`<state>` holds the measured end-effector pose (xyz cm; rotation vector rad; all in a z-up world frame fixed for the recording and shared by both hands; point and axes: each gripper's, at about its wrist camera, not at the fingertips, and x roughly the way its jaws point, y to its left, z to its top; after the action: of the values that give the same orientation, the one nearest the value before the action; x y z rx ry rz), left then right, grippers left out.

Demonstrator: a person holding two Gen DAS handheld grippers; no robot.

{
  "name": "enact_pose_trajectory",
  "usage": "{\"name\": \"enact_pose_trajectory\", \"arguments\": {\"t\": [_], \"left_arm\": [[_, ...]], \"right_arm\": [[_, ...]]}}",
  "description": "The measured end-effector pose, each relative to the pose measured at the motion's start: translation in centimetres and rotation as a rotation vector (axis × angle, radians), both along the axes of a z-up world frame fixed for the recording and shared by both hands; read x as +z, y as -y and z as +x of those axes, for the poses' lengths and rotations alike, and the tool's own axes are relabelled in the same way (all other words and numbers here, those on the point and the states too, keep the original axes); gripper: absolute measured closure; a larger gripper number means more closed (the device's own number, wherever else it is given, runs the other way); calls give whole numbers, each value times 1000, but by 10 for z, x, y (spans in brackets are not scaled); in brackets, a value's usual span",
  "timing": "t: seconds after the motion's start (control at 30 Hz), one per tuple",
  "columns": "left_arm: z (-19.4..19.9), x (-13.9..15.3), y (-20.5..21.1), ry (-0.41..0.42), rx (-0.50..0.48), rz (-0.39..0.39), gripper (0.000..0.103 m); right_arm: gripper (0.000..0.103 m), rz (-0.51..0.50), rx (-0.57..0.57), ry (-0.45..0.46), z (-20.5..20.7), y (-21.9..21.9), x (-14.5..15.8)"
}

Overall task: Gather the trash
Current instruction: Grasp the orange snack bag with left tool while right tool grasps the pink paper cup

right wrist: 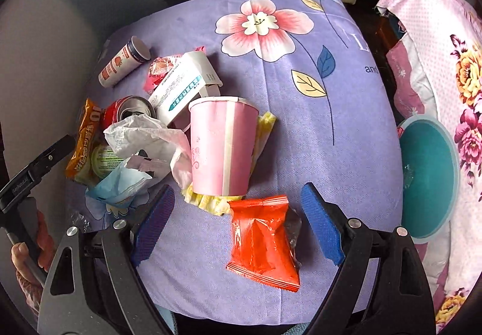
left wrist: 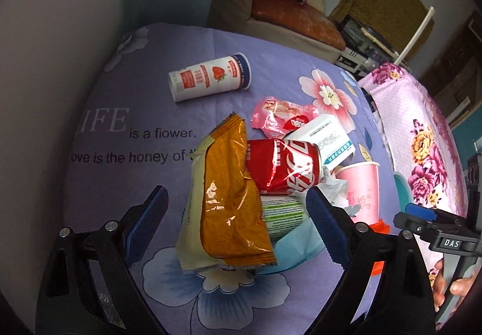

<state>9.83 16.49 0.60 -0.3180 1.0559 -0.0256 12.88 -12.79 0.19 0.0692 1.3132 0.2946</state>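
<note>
Left gripper (left wrist: 238, 229): jaws stand wide, blue pads clear of everything, nothing gripped. Directly between and ahead of its fingers lies a glossy orange-and-cream plastic snack wrapper (left wrist: 226, 202), on top of the pile. Just beyond the wrapper is a crushed red aluminium cola can (left wrist: 286, 166), on its side. Under the can's near edge a green-and-white cylindrical container (left wrist: 281, 214) shows in part. Ahead and to the right of the can sits a white cardboard box with teal print (left wrist: 328, 139), and beyond that a crumpled pink foil wrapper (left wrist: 277, 118). Farther ahead and to the left, well apart from the pile, a white cylindrical yoghurt bottle with a strawberry label (left wrist: 211, 79) lies on its side.

Right gripper (right wrist: 238, 220): jaws likewise wide, holding nothing. A flat red-orange sealed plastic sachet (right wrist: 262, 241) lies between its fingers, touching neither pad. Just ahead stands a pink paper cup (right wrist: 220, 148), tipped on its side, resting on a yellow crinkled wrapper (right wrist: 208, 202). Left of the cup: crumpled white tissue (right wrist: 141, 136) and a pale blue packet (right wrist: 120, 184).

All items rest on a purple flower-printed cloth (right wrist: 301, 139). To the right of the right gripper, off the cloth's edge, is a teal round plastic bin (right wrist: 427, 178), seen from above.
</note>
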Motion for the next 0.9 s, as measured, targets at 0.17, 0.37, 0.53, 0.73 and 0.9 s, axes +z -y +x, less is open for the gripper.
{"name": "enact_pose_trajectory", "arguments": {"t": [0.17, 0.37, 0.53, 0.73, 0.9], "left_arm": [[7, -21, -14, -49, 27, -1, 10], [14, -47, -22, -101, 20, -23, 10], [15, -68, -39, -129, 40, -122, 4], [11, -76, -47, -116, 30, -163, 6], [7, -62, -34, -70, 2, -124, 34]], "right_arm": [[21, -30, 23, -14, 16, -19, -11], [21, -38, 30, -30, 32, -31, -24], [21, -40, 37, -43, 38, -36, -36], [45, -38, 60, -33, 39, -41, -44], [45, -32, 79, -3, 34, -46, -40]]}}
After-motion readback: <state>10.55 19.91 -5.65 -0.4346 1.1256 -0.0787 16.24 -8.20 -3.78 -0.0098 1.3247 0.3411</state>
